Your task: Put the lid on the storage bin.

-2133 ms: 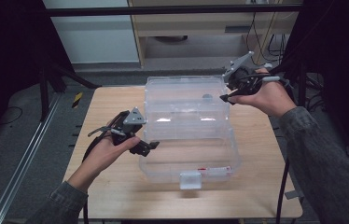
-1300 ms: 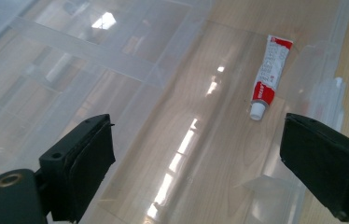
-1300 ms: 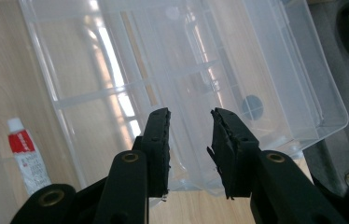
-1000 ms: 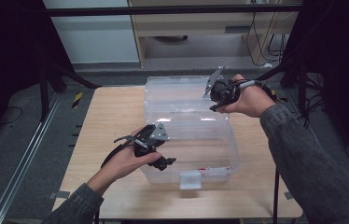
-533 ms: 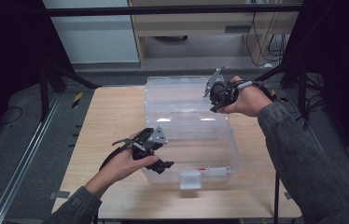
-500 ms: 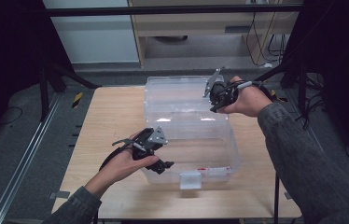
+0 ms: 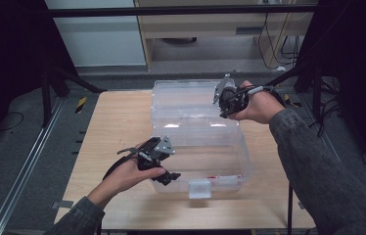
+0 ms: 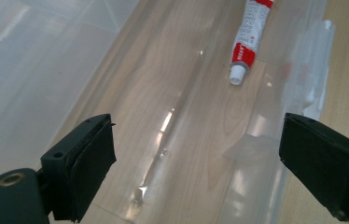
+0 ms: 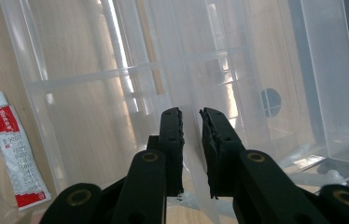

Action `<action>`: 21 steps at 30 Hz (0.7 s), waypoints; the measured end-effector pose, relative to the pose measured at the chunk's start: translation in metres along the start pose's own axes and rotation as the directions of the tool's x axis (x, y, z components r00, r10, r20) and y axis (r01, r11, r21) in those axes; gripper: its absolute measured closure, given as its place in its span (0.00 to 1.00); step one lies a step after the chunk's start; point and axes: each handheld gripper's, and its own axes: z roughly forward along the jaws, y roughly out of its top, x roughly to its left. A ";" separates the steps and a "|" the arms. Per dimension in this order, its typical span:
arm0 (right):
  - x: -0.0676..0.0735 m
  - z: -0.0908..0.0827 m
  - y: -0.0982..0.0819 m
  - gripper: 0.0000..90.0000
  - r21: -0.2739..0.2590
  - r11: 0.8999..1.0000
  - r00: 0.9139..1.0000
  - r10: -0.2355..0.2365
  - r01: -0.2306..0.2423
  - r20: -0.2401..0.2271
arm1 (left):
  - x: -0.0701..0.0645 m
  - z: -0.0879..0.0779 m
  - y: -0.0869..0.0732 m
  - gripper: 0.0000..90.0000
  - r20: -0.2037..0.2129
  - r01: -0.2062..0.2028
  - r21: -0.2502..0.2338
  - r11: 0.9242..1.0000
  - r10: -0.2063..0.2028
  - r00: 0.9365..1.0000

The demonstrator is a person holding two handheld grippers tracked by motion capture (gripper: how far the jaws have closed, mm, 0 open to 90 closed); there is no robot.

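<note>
A clear plastic box (image 7: 243, 149) stands open on the wooden table, its lid (image 7: 186, 95) folded back. A red and white tube (image 8: 245, 42) lies on the box floor near the front wall, and is the same tube (image 9: 14, 154) seen in the right gripper view. My left gripper (image 7: 169, 164) hovers open at the box's front left corner, its jaws wide over the floor (image 8: 200, 172). My right gripper (image 7: 222, 100) is at the lid's far right edge. Its jaws (image 9: 191, 116) have just been closing, with the lid's thin clear rim between the pads.
The table's bare wood (image 7: 117, 117) lies left of the box. A white latch (image 7: 199, 188) sticks out from the box's front wall. Beyond the table are a dark metal frame (image 7: 54, 73) and a cabinet (image 7: 220, 29).
Two seconds ago the left hand was left of the box and the right hand higher to the right; both have moved in to the box. Over the last second they have barely shifted.
</note>
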 end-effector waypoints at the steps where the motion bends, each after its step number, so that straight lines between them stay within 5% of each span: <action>1: 0.000 0.000 0.000 0.87 0.000 1.000 1.000 -0.001 0.001 0.000 | 0.000 -0.001 -0.001 0.12 0.009 0.003 -0.005 1.000 -0.003 1.000; 8: 0.001 0.001 0.001 0.87 0.002 1.000 1.000 -0.003 0.003 0.003 | -0.003 -0.006 -0.005 0.12 0.042 0.001 -0.015 1.000 0.000 0.999; 14: 0.001 0.001 0.001 0.88 0.004 1.000 1.000 -0.010 0.010 0.006 | -0.013 0.001 -0.013 0.14 0.094 -0.029 0.034 0.999 0.026 0.995; 21: 0.001 0.001 0.001 0.88 0.004 1.000 1.000 -0.012 0.012 0.005 | -0.016 0.006 -0.019 0.33 0.120 -0.051 0.070 0.996 0.042 0.992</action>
